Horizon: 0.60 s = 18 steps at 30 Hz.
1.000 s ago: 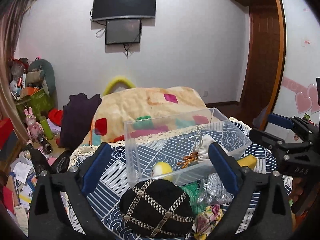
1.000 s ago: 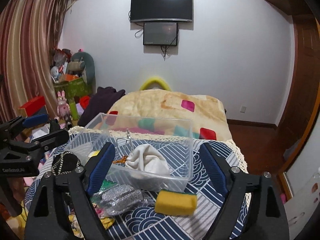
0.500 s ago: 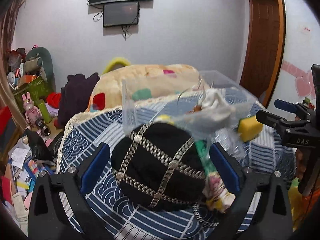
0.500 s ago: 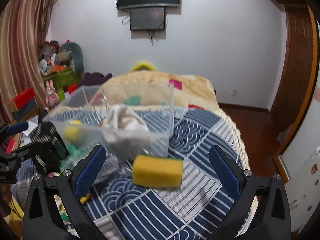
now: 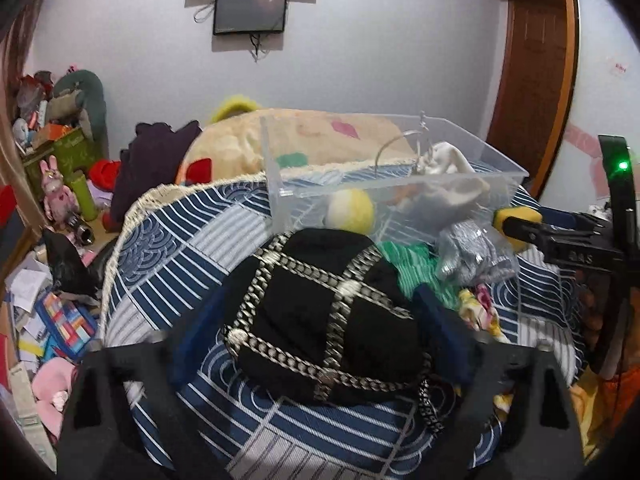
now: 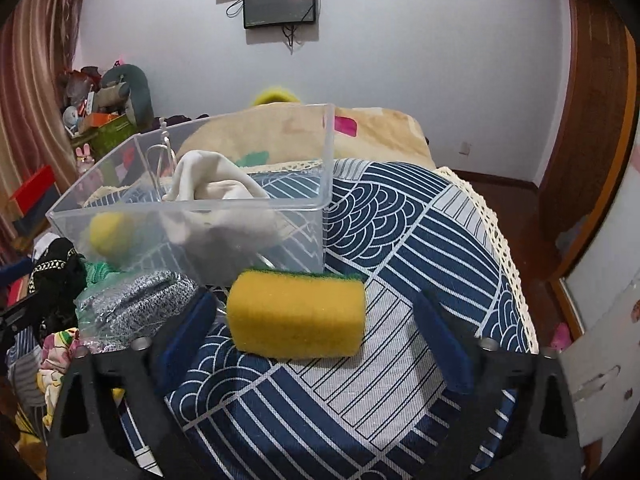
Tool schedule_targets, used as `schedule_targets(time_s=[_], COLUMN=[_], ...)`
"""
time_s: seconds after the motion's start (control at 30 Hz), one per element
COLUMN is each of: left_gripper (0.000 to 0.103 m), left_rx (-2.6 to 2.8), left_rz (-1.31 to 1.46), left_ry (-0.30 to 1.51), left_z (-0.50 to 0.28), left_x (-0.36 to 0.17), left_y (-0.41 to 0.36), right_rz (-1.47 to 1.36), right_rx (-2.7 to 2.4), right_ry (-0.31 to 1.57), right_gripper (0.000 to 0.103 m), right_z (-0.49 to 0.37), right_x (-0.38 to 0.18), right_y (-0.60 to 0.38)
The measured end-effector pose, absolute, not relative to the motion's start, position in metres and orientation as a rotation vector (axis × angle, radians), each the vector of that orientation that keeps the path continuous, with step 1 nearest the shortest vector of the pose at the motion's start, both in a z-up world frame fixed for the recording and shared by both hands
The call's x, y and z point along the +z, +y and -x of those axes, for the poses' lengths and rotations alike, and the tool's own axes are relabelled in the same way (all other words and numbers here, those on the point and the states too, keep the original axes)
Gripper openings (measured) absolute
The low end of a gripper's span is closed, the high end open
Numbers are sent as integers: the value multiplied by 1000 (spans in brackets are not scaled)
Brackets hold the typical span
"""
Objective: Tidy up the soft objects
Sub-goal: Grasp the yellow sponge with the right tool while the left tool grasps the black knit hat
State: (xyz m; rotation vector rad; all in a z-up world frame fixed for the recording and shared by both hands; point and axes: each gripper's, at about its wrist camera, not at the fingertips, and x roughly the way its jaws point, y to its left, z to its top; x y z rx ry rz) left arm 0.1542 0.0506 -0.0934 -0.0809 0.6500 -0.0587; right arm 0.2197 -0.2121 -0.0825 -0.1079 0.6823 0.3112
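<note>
A: Left wrist view: the left hand-held gripper [image 5: 316,334] is spread wide around the black chain-trimmed hat [image 5: 324,316] on the surface [image 5: 168,236].

B: And the right hand-held gripper [image 6: 312,340] is also apart, straddling the yellow sponge [image 6: 296,314] just beside the clear bin [image 6: 240,216]; whether pads touch, I cannot tell.

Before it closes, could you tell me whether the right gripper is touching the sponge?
Apart. The right wrist view shows patterned cloth between the sponge and each finger of the open right gripper.
</note>
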Motion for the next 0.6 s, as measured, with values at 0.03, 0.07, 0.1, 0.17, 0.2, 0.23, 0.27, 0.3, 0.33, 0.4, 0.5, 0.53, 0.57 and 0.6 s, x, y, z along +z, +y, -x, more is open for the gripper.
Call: schedule_targets(time_s=[0.03,0.07,0.1,0.17,0.2,0.23,0.27,0.3,0.33,0.4,0.5,0.53,0.57,0.6], left_gripper=[75,68,61,51,43,39,35,29,26,15,11,11,11,11], left_rx=[-74,-86,-92,-94,-101,-111,-119,-120,-118,-112,-116,-117,-116,-113], left_rz=[85,91,95,92,95,104,111,114,112,102,106,104,101,101], left_ry=[663,677,688,700,705,709,708,704,699,692,682,678,669,654], left_z=[-154,-153,-152,-150,-148,-146,-142,-140,-137,-132,-128,-127,-124,-121], left_x=[-95,-98,-100,-103,-103,-103,-102,-101,-99,-96,-89,-86,-83,-78], left_y=[51,52,53,54,55,57,57,58,58,58,61,61,61,62], right_rz=[105,97,91,82,84,90,99,104,111,111,105,103,102,100], right_rx=[317,330,338,353,355,352,352,350,348,358,371,375,379,385], right_ry=[690,699,703,704,699,690,682,677,668,657,632,620,612,600], right_gripper=[81,74,68,61,61,61,60,59,59,58,57,57,57,57], right_z=[-220,-219,-219,-213,-209,-206,-203,-203,-199,-194,-187,-184,-183,-181], right_x=[-84,-85,-86,-86,-86,-85,-85,-84,-82,-79,-71,-67,-64,-60], right_y=[-214,-215,-216,-216,-217,-217,-217,-214,-215,-215,-215,-215,-214,-214])
